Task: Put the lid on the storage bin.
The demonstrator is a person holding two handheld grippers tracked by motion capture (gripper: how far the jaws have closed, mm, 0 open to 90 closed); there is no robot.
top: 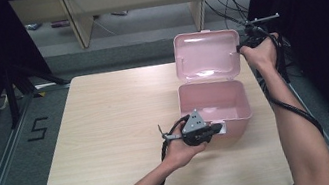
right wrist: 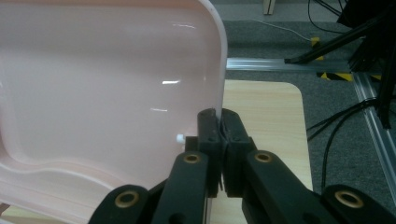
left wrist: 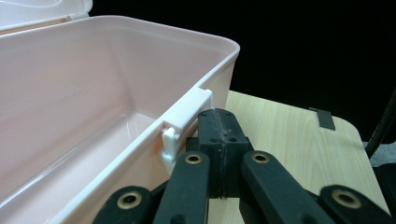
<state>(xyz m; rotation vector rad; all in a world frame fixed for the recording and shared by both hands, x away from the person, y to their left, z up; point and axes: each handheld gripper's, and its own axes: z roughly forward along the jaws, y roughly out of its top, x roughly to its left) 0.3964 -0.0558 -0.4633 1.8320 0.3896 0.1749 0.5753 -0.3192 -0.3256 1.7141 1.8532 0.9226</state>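
Nearest to me, my left gripper sits at the front wall of the pale pink rectangular plastic storage box, which stands open on the right half of the light wooden table. In the left gripper view the jaws are pressed together, just beside the white plastic latch clip on the box's front rim; whether they pinch a tab of it or merely butt against it, I cannot tell.

Farther off, my right gripper is clenched on the right-hand edge of the raised pink hinged lid. The right gripper view shows the thin lid rim running down between the closed jaws, so I am grasping it.

I judge the work in hand to be swinging the lid while steadying the base. The risks: the lid edge is thin and glossy, so it could slip out of the right jaws if I pull at an angle to the hinge arc. If the left gripper is not truly holding, the light, empty box may tip or skid as the lid moves. Closing the lid with the left jaws parked at the latch would trap them.

The box stands near the table's right edge, and the right arm already overhangs it, with cables and a dark stand just beyond. Open tabletop lies to the left and front.
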